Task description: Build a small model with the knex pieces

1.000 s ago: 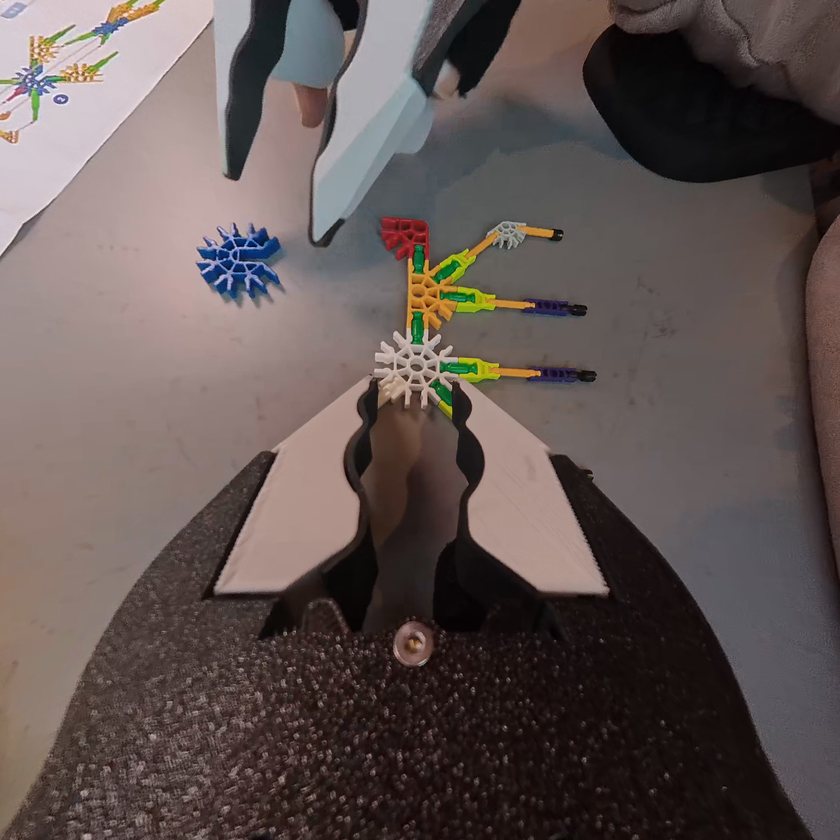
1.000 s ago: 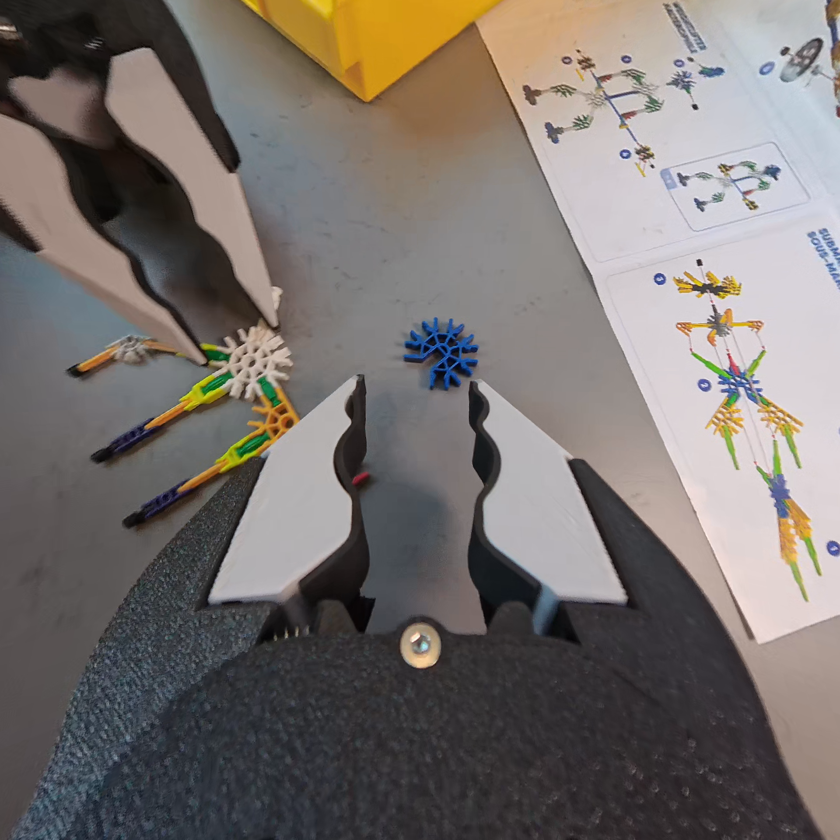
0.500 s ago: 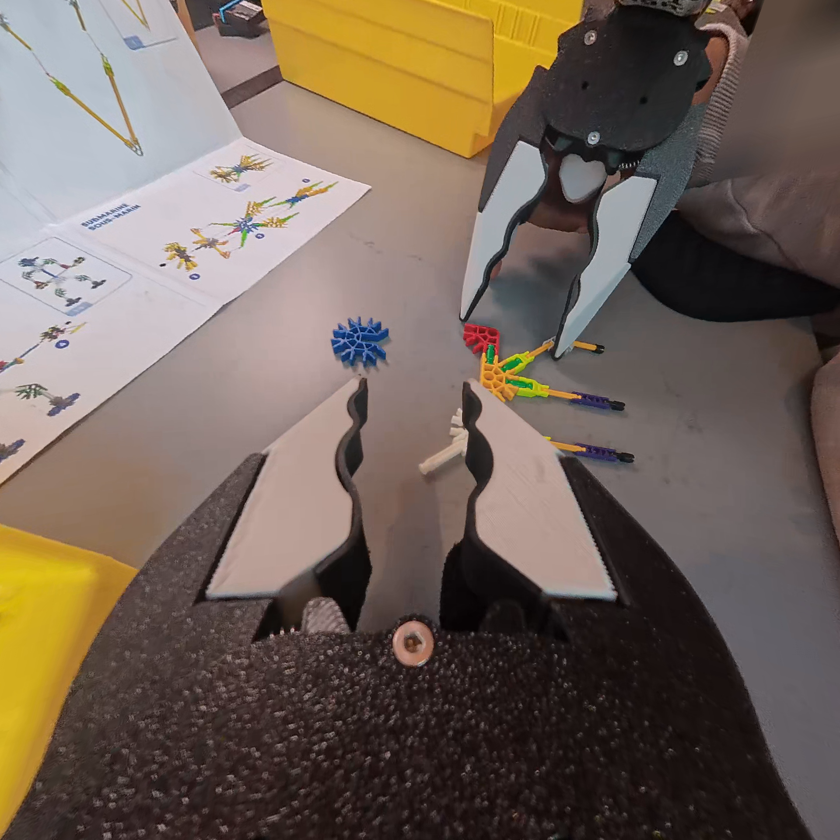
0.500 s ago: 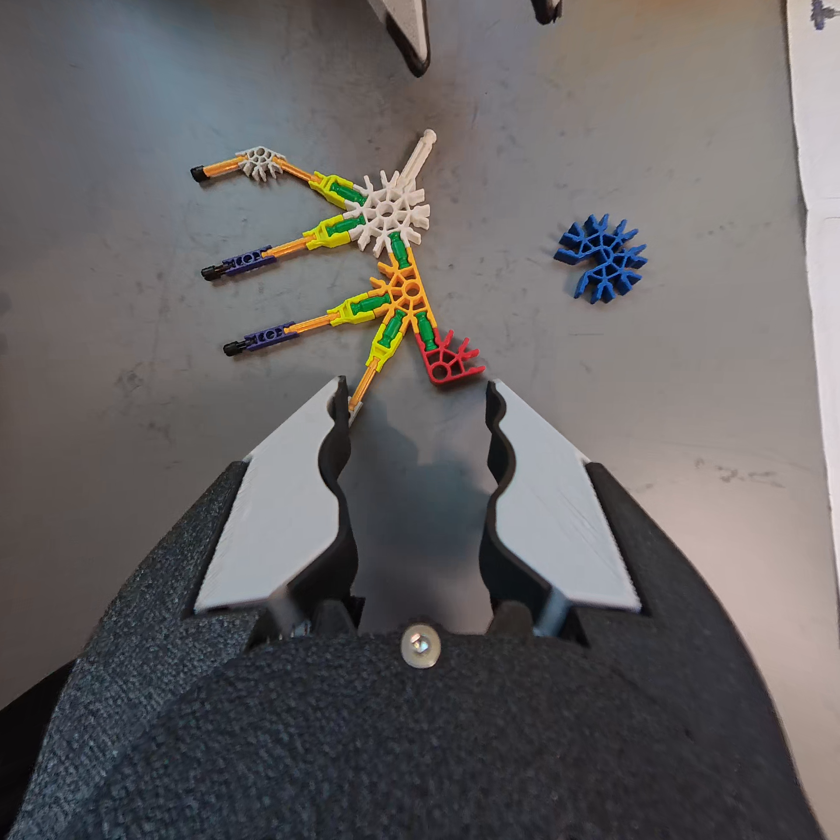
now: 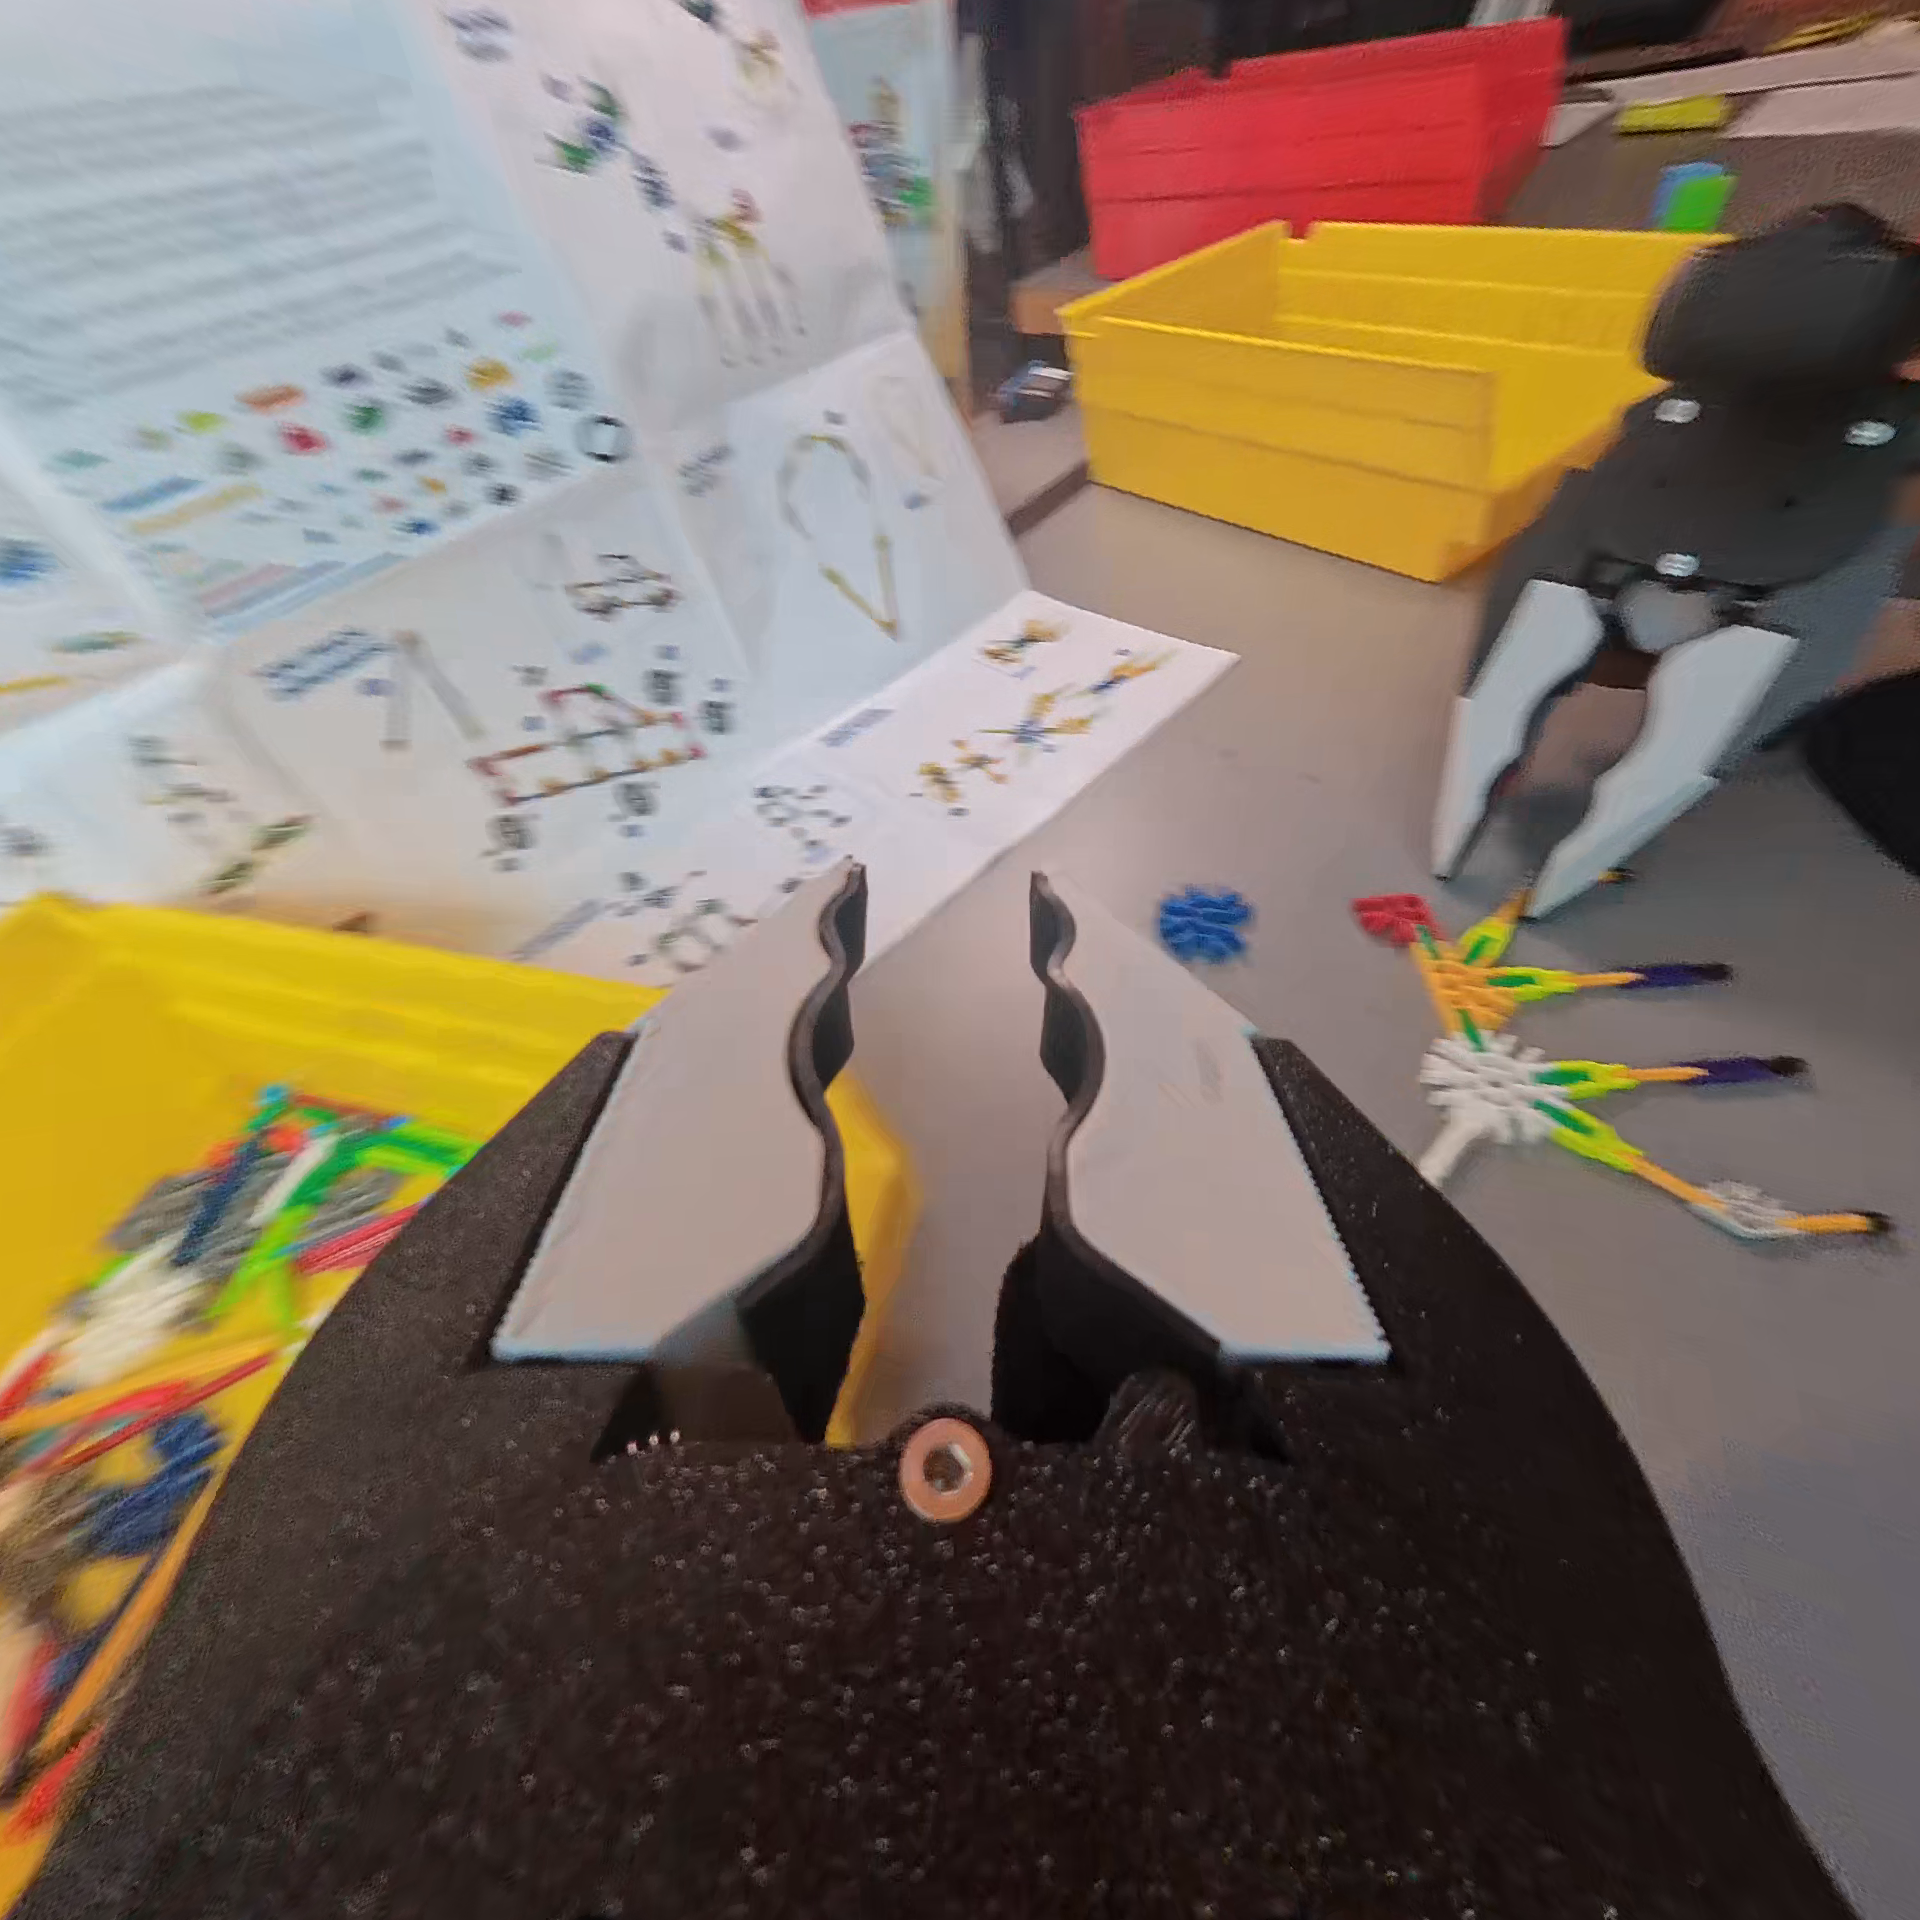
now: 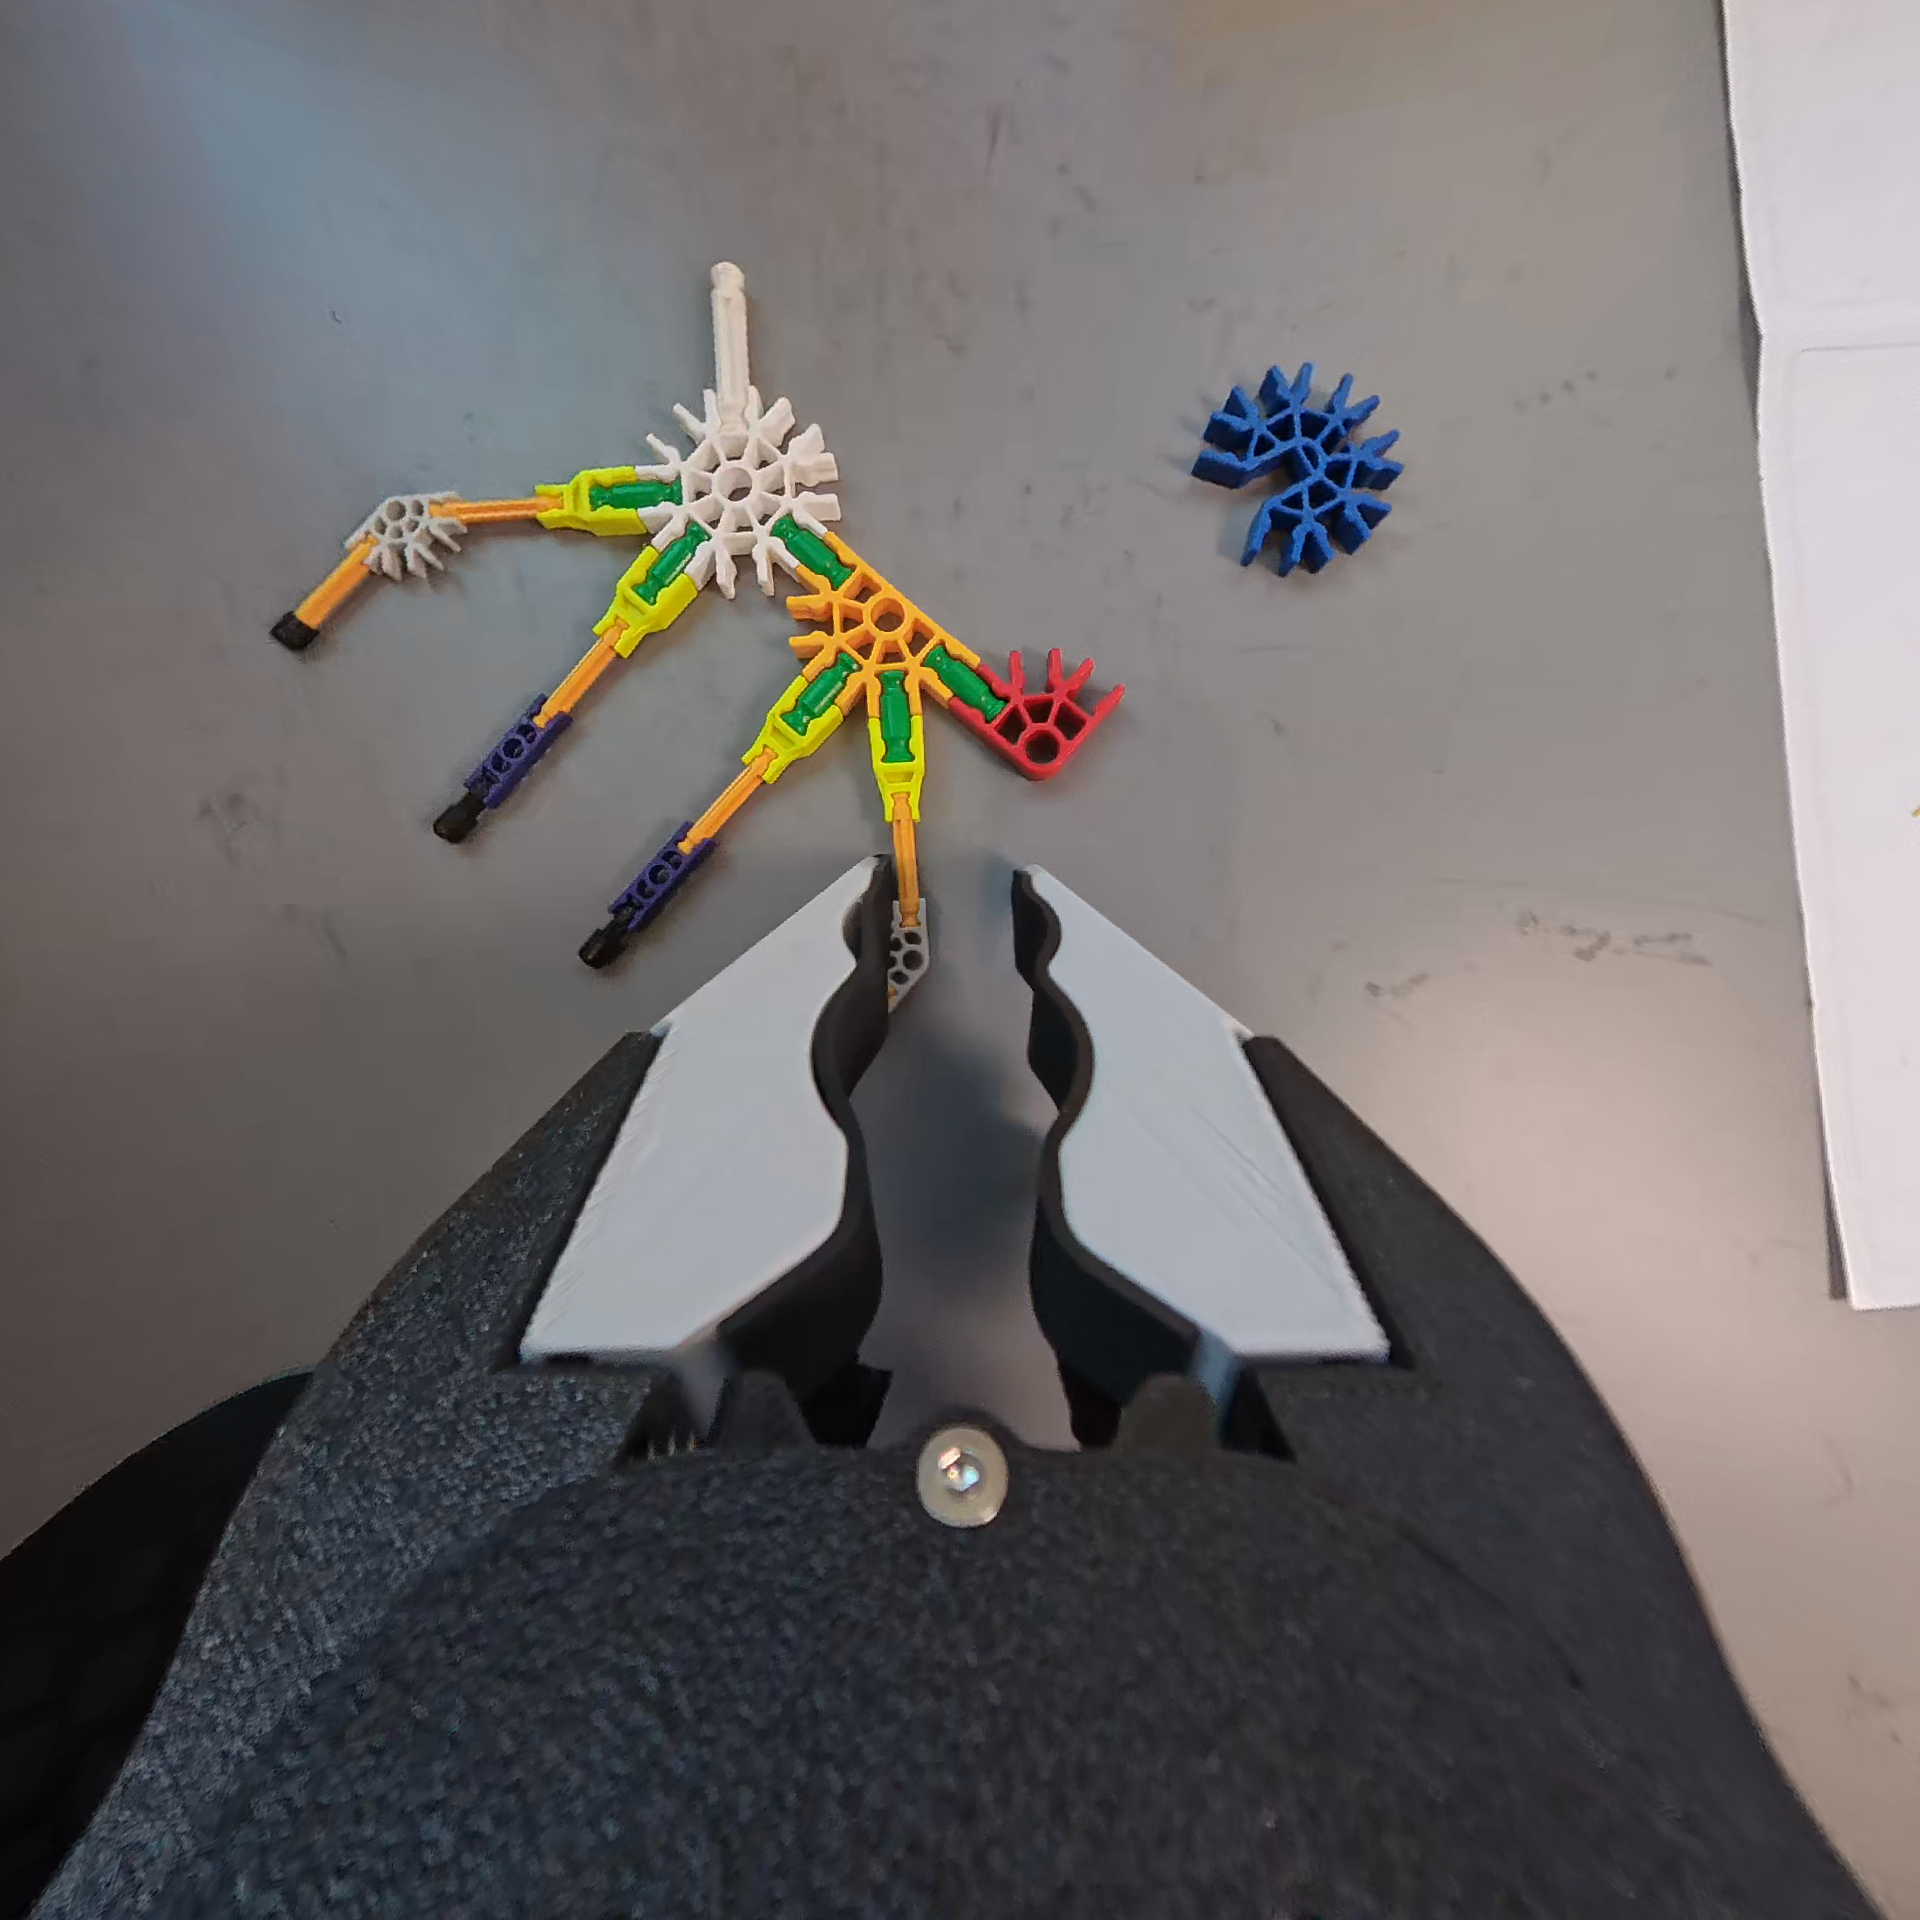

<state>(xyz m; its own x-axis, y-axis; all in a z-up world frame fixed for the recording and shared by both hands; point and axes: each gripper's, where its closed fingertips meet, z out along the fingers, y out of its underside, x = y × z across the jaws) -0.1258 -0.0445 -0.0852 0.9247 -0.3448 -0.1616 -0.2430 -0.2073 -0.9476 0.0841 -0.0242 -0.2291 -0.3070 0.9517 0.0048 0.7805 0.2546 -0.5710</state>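
Grey tabletop [image 5: 1299, 727] fills the left wrist view; the left gripper [image 5: 945, 894] hangs empty with its jaws apart, above the corner of a yellow bin [image 5: 125, 997] heaped with loose rods and connectors, an unfolded instruction sheet [image 5: 436, 582] propped behind it; well off to its right lies the rod-and-connector assembly [image 5: 1496, 1049], a blue connector [image 5: 1205, 923] loose beside it, and the right gripper [image 5: 1496, 883] stands tips-down at the assembly's far end; 2 more bins, a second yellow bin [image 5: 1351, 416] and a red bin [image 5: 1309, 135], sit beyond.

Seen from the right wrist view, the right gripper [image 6: 951, 883] is spread, clamping nothing; 1 orange rod with a small grey connector [image 6: 906, 951] runs in just beside its left finger; whether they touch is unclear; the assembly [image 6: 790, 582] looks partly built, with the blue connector [image 6: 1299, 468] unattached and apart.
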